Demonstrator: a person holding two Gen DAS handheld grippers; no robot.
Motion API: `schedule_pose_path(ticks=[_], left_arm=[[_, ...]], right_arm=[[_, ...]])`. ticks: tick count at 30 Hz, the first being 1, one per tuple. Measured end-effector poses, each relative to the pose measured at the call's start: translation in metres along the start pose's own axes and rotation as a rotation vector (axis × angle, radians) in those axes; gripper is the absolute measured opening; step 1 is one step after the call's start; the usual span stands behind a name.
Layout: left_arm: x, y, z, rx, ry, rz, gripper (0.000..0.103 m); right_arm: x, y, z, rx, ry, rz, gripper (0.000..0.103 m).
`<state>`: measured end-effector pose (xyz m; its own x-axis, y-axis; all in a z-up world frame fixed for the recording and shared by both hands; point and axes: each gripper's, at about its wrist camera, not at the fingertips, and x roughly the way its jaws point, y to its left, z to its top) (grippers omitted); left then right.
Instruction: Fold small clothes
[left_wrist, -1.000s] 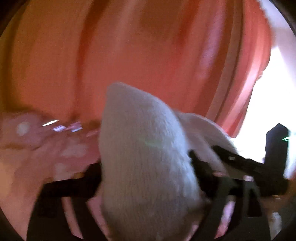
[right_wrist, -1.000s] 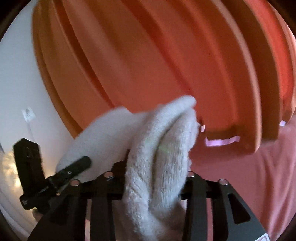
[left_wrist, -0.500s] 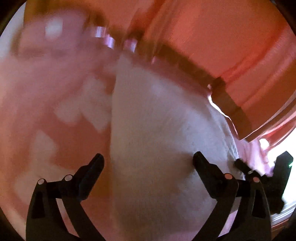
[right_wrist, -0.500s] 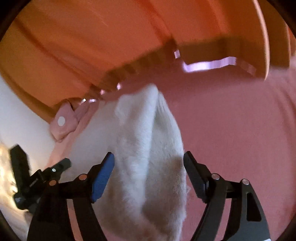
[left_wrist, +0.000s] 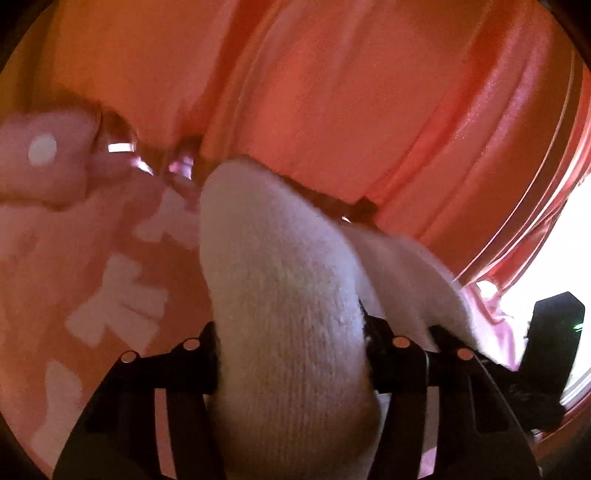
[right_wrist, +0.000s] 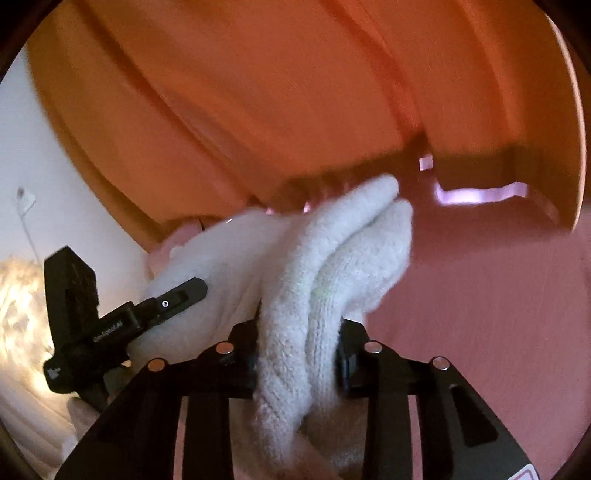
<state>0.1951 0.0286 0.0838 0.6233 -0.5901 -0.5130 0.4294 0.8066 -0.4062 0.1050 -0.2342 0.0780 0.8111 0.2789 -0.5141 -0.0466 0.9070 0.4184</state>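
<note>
- We have the white knitted cloth (left_wrist: 288, 314), a small thick garment whose exact kind we cannot tell, pinched at one end in our left gripper (left_wrist: 291, 365); its black fingers are closed tight on the bunched fabric, with no gap showing beside it.
- Our right gripper (right_wrist: 299, 358) is likewise clamped on the other end of the same white cloth (right_wrist: 332, 266), where two thick layers lie doubled between the fingers.
- The cloth hangs between the two grippers, lifted above the pink bedsheet with pale printed patches (left_wrist: 74, 266); orange pleated curtains (right_wrist: 258, 92) fill the background.
- From the right wrist view we see the left gripper just beside the right one, so the two ends seem already brought close.
- We judge the step in hand to be carrying the doubled cloth down to the sheet to set the fold.
- To do it well, we should keep both grips firm and level, so neither end slips or twists.
- We should lower the hanging middle first, let it touch the sheet, then lay the held ends flat over it with edges aligned.
- We should release only once the cloth rests fully; thick knit tends to spring open.
</note>
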Motion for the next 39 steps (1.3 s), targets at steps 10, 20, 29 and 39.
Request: schedule_pose_path(ticks=[10, 20, 29, 39], left_arm=[[-0.005, -0.01, -0.033, 0.075, 0.044, 0.325, 0.085], [0.006, -0.015, -0.06, 0.156, 0.134, 0.481, 0.089], [0.004, -0.031, -0.07, 0.229, 0.122, 0.533, 0.091], [-0.035, -0.055, -0.123, 0.23, 0.139, 0.507, 0.091]], right_arm=[[-0.022, 0.015, -0.022, -0.121, -0.005, -0.27, 0.044], [0.006, 0.001, -0.036, -0.059, 0.156, -0.32, 0.036], [0.003, 0.003, -0.045, -0.11, 0.164, -0.431, 0.042], [-0.051, 0.042, -0.121, -0.127, 0.086, -0.489, 0.081]])
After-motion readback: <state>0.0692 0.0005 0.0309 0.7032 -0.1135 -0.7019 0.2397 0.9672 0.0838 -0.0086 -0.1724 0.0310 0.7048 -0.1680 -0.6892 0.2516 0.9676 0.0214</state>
